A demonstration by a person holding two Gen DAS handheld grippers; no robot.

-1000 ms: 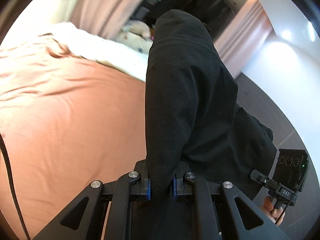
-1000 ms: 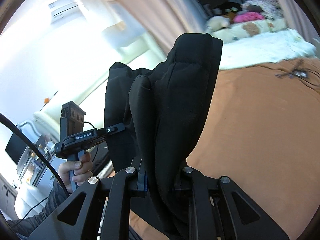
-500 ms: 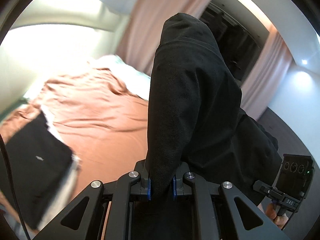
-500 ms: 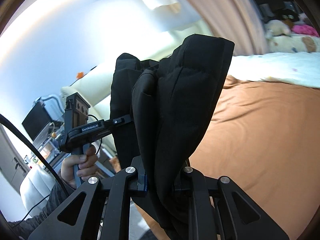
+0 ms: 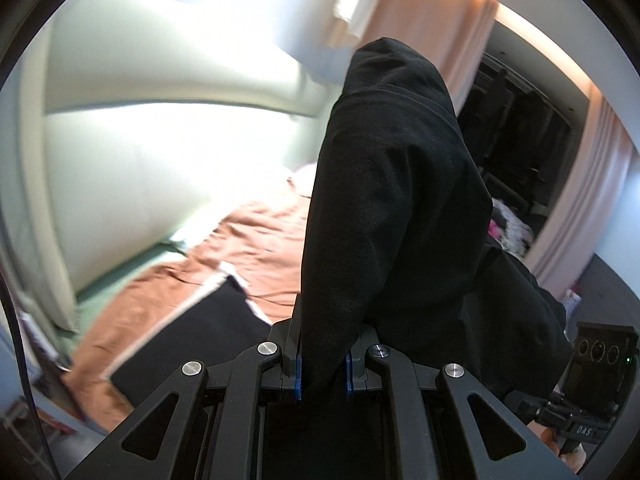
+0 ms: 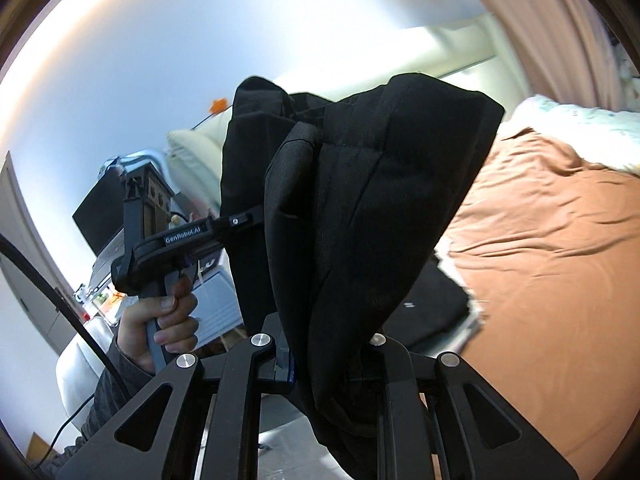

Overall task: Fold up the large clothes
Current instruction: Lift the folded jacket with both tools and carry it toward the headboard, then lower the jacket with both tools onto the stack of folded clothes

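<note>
Right gripper (image 6: 332, 360) fingers clamp black garment (image 6: 360, 208) above orange bedsheet (image 6: 552, 280).

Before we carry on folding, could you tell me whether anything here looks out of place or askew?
Nothing stands out. Both grippers are clamped on the black garment, held up bunched over the orange bedsheet; another dark garment lies flat by the bed's edge.

White lettering "GenRobot.AI" runs along the black body of the left gripper (image 6: 240, 222) (seen from the right wrist). Letters "DAS" mark the right gripper (image 5: 582, 430), partly cut off.
</note>
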